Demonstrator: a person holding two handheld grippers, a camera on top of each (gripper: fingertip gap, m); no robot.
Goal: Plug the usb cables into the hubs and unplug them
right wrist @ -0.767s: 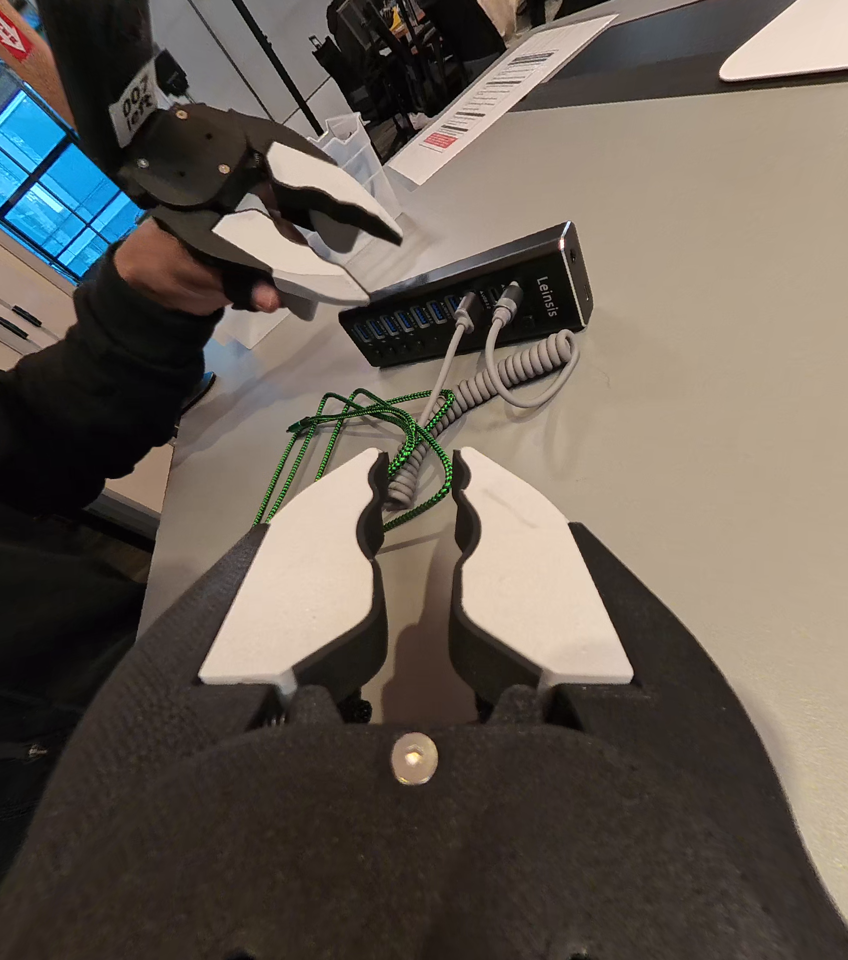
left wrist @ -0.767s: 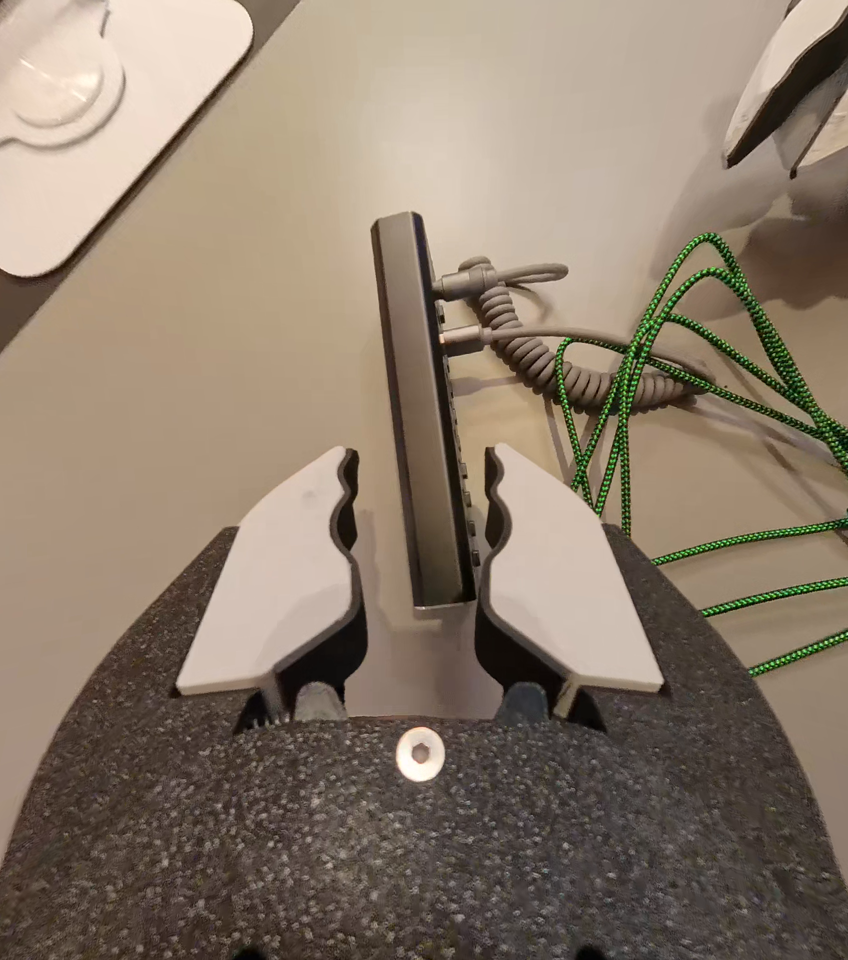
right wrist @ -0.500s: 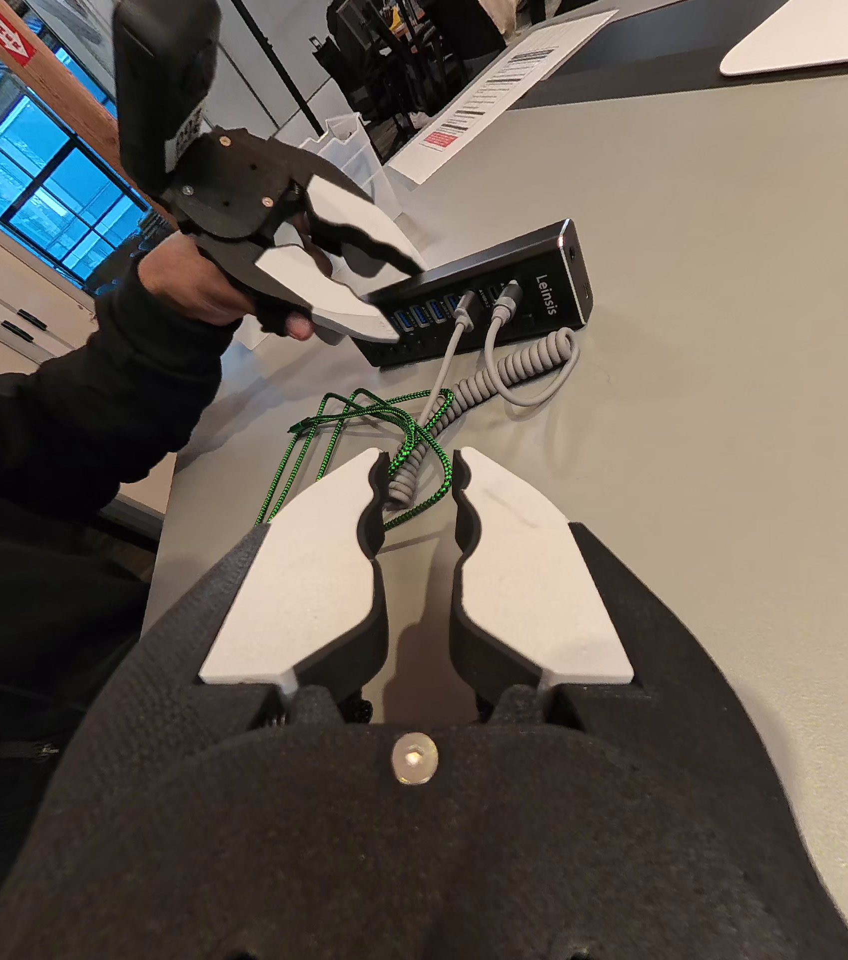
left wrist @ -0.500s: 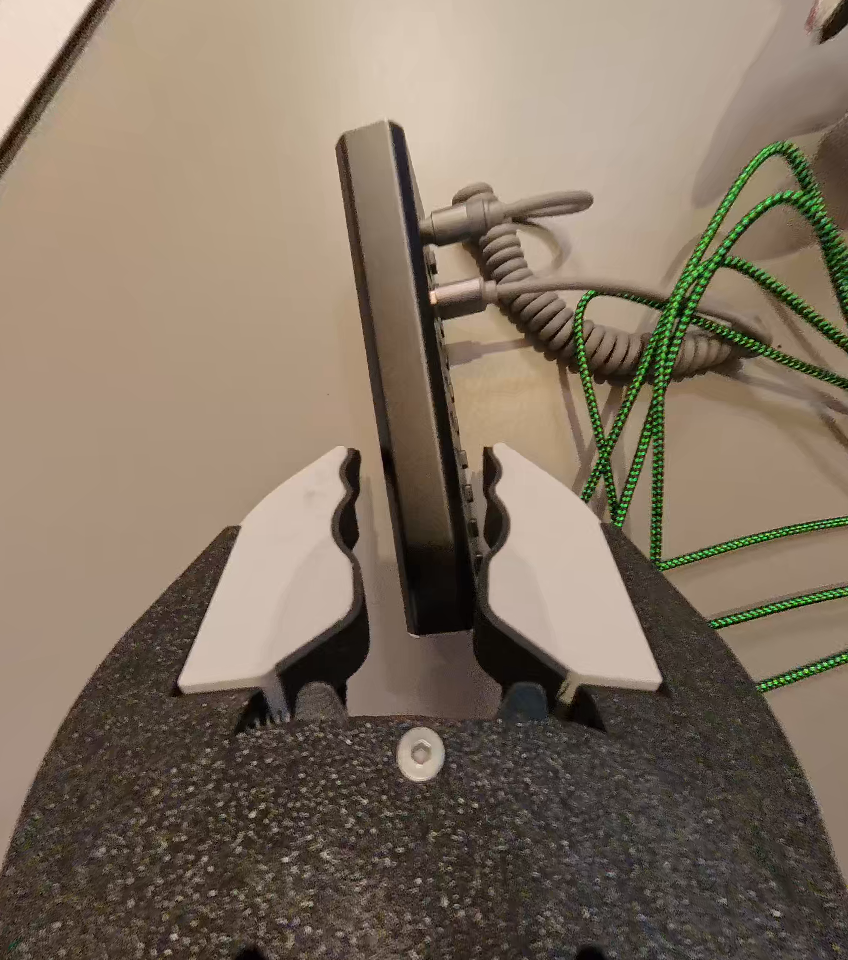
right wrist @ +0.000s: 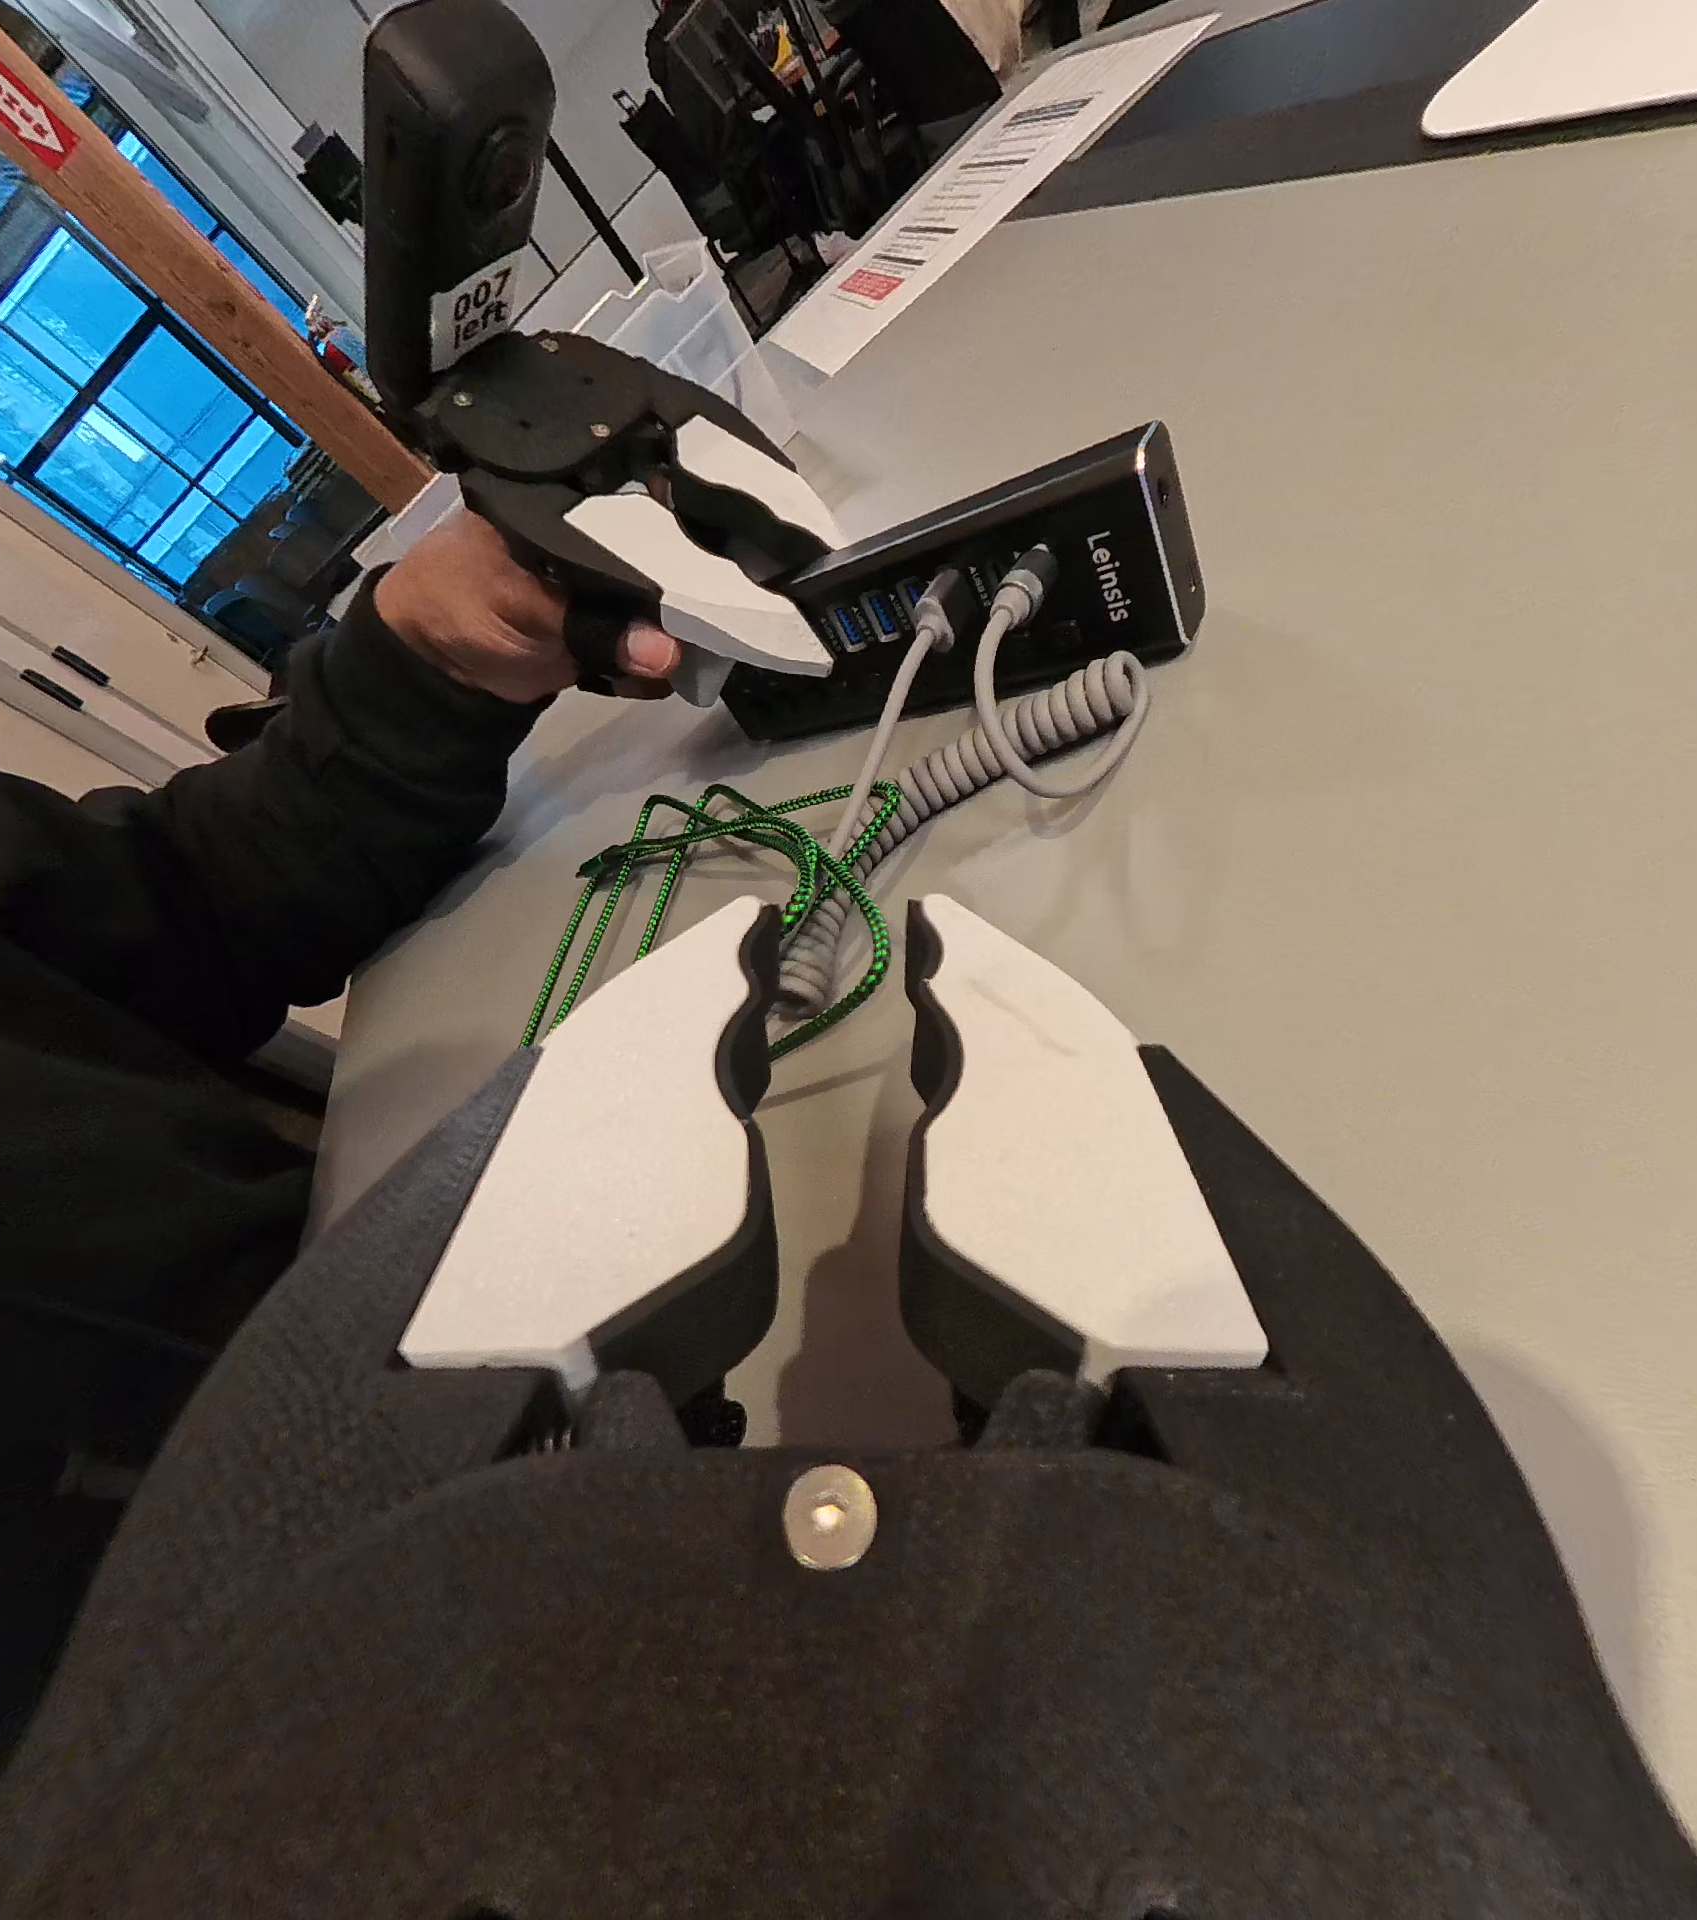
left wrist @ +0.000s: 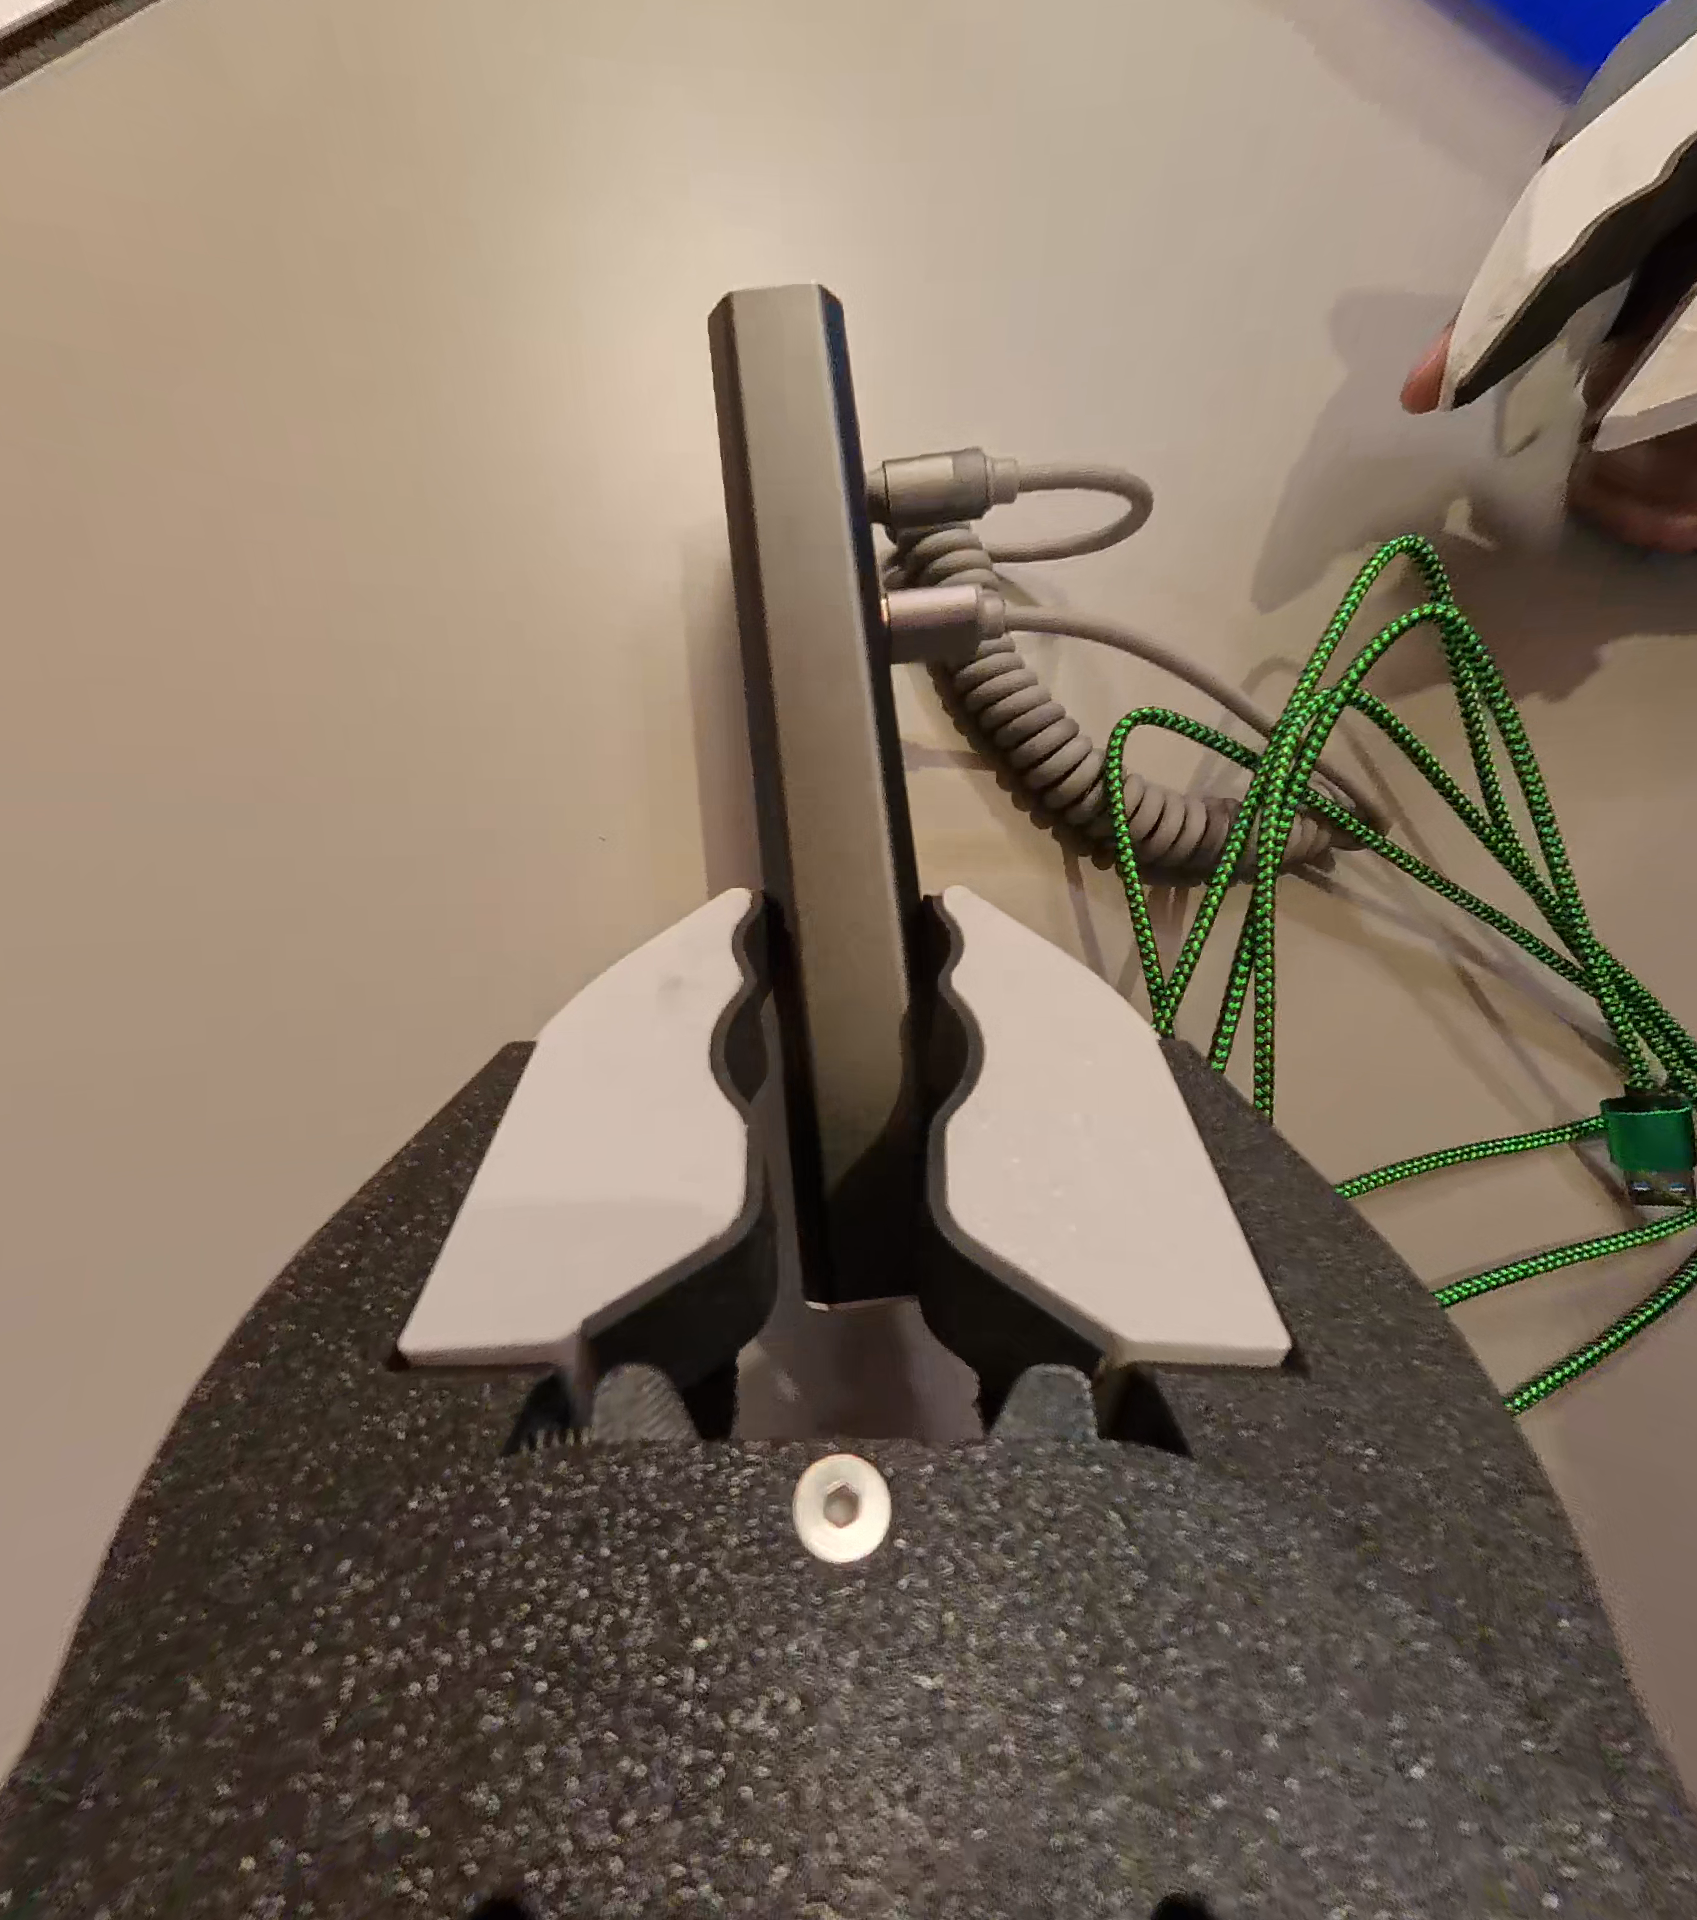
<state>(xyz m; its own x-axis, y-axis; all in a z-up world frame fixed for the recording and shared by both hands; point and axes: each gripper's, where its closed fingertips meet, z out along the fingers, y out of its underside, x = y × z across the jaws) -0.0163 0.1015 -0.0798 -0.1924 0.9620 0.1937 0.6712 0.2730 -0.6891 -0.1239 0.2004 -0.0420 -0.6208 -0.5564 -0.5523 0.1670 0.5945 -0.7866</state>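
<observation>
Hub: we see the black USB hub [left wrist: 802, 727] lying on the grey table [left wrist: 304, 623], its near end between our left gripper's fingers and its long body running straight ahead of the tool; in the right wrist view the hub [right wrist: 1062, 561] lies ahead and slightly right of our right gripper.
Left gripper: our left gripper [left wrist: 844, 914] is clamped on the hub's near end, both white fingers [left wrist: 615, 1122] pressed against its two long sides; from the right wrist view the same gripper [right wrist: 802, 613] covers that end of the hub.
Grey cable: the grey coiled cable [left wrist: 1020, 717] has two plugs seated in the hub's port side, to the right of our left gripper; its coil runs away from the hub and, in the right wrist view, the coil [right wrist: 937, 800] reaches the gap ahead of our right gripper's tips.
Green cable: the green braided cable [left wrist: 1343, 810] lies in loose loops over the grey coil, right of our left gripper, with its green plug [left wrist: 927, 1138]... Hub: we see the black USB hub [left wrist: 802, 727] lying on the grey table [left wrist: 304, 623]. Its near end sits between our left gripper's fingers and its long body runs straight ahead of the tool. In the right wrist view the hub [right wrist: 1062, 561] lies ahead and slightly right of our right gripper.
Left gripper: our left gripper [left wrist: 844, 914] is clamped on the hub's near end, with both white fingers [left wrist: 615, 1122] pressed against its two long sides. In the right wrist view the same gripper [right wrist: 802, 613] covers that end of the hub.
Grey cable: the grey coiled cable [left wrist: 1020, 717] has two plugs seated in the hub's port side, to the right of our left gripper. In the right wrist view its coil [right wrist: 937, 800] reaches the gap just ahead of our right gripper's tips.
Green cable: the green braided cable [left wrist: 1343, 810] lies in loose loops across the grey coil, to the right of our left gripper. Its green plug [left wrist: 1644, 1138] lies free on the table, apart from the hub.
Right gripper: our right gripper [right wrist: 839, 920] has its fingers parted and holds nothing. It hangs over the table with the crossed cables just beyond its tips.
Hand: a hand [right wrist: 501, 613] in a black sleeve [right wrist: 200, 831] holds the left gripper.
Beyond: a white sheet of paper [right wrist: 979, 177] lies far ahead of our right gripper, past the hub.
</observation>
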